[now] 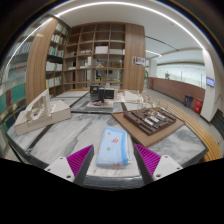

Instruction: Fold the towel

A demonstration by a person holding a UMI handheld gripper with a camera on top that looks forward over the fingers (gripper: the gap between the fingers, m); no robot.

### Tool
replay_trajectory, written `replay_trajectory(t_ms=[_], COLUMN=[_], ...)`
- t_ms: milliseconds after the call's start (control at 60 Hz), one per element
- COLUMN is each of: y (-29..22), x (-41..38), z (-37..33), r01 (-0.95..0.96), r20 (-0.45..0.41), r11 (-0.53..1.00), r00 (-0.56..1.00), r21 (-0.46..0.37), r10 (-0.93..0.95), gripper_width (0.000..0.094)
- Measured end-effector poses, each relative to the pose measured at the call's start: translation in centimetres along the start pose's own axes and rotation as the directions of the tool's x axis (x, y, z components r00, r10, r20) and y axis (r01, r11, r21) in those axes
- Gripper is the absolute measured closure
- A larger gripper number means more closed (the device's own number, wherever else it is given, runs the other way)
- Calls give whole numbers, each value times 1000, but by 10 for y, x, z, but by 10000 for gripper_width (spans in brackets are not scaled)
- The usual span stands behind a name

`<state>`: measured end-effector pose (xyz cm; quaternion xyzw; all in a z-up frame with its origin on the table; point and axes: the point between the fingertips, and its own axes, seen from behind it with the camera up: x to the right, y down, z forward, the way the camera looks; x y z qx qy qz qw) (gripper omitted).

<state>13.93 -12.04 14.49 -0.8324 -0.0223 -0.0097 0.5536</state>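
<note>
A light blue towel (112, 147) with small coloured marks lies folded into a narrow stack on the marble table (55, 135). It lies between and just ahead of my fingers. My gripper (112, 160) is open. Its magenta pads (80, 159) stand on either side of the towel's near end with a gap at each side. The towel rests on the table, not held.
A wooden tray (148, 122) with dark items sits to the right beyond the towel. A pale wooden rack (40, 112) stands at the left. Bookshelves (95, 55) and seating fill the room behind.
</note>
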Motion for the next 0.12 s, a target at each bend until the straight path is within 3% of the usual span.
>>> replay_trajectory(t_ms=[117], y=[3], x=[12], z=[-7], r01=[-45], r20=[-8], r11=[999], r00=[999], r21=[2], r10=[45], gripper_width=[99])
